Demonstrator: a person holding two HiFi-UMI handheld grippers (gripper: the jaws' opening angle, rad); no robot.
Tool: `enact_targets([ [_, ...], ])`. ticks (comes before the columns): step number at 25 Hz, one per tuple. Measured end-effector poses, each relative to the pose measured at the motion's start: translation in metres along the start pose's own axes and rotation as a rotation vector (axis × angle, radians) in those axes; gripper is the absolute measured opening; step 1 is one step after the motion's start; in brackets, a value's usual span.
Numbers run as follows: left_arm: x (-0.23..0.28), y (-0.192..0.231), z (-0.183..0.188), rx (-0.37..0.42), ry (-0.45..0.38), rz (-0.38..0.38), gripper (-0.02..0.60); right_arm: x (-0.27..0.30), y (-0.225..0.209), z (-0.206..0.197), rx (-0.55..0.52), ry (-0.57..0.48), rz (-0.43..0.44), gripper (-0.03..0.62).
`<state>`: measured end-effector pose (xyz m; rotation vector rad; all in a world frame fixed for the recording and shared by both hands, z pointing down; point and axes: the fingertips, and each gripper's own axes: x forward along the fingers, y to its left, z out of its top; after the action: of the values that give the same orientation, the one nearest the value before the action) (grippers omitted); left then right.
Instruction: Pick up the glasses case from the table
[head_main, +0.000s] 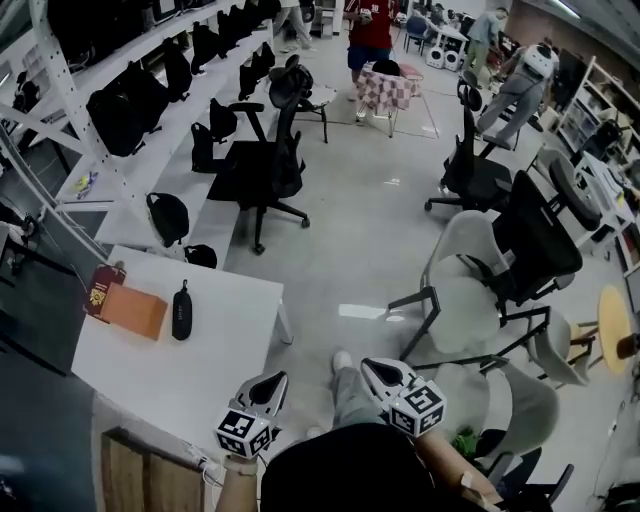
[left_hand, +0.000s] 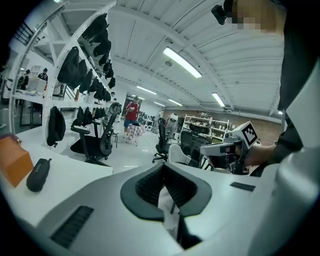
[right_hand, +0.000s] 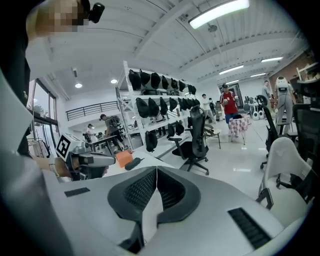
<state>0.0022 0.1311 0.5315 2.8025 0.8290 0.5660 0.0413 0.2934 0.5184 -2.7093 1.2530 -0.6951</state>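
Observation:
The black glasses case (head_main: 181, 311) lies on the white table (head_main: 220, 350) next to an orange pouch (head_main: 133, 311). In the left gripper view the glasses case (left_hand: 38, 174) shows at far left, well ahead of the jaws. In the right gripper view the glasses case (right_hand: 132, 163) is small and far off. My left gripper (head_main: 270, 385) hovers over the table's near corner, shut and holding nothing. My right gripper (head_main: 378, 372) is off the table's edge over the floor, shut and empty too. Both are well short of the case.
A red-brown item (head_main: 103, 288) lies by the orange pouch. Black office chairs (head_main: 262, 165) and grey chairs (head_main: 470, 290) stand on the floor to the right. Shelves with black bags (head_main: 130, 100) run along the left. Several people stand at the back (head_main: 372, 30).

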Motion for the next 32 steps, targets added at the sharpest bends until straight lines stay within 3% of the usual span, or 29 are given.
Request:
enact_targets([
  [8,0.074,0.067,0.060,-0.003,-0.015,0.134,0.018,0.083,-0.081,0.061,-0.034,0.031,0.112,0.029],
  [16,0.118,0.115,0.094,-0.066,-0.053,0.336,0.018,0.162,-0.128,0.112,-0.098,0.086,0.313,0.029],
  [21,0.105,0.130,0.090,-0.122,-0.074,0.480,0.018,0.204,-0.121,0.130,-0.171,0.116,0.455,0.031],
  [26,0.065,0.131,0.074,-0.178,-0.104,0.615,0.018,0.232,-0.087,0.137,-0.247,0.134,0.595,0.039],
  [27,0.056,0.131,0.070,-0.190,-0.110,0.639,0.018,0.238,-0.077,0.136,-0.259,0.145,0.626,0.069],
  [29,0.036,0.131,0.062,-0.212,-0.119,0.680,0.018,0.249,-0.055,0.132,-0.282,0.180,0.683,0.188],
  [32,0.005,0.133,0.050,-0.243,-0.129,0.737,0.018,0.262,-0.021,0.125,-0.312,0.226,0.741,0.247],
])
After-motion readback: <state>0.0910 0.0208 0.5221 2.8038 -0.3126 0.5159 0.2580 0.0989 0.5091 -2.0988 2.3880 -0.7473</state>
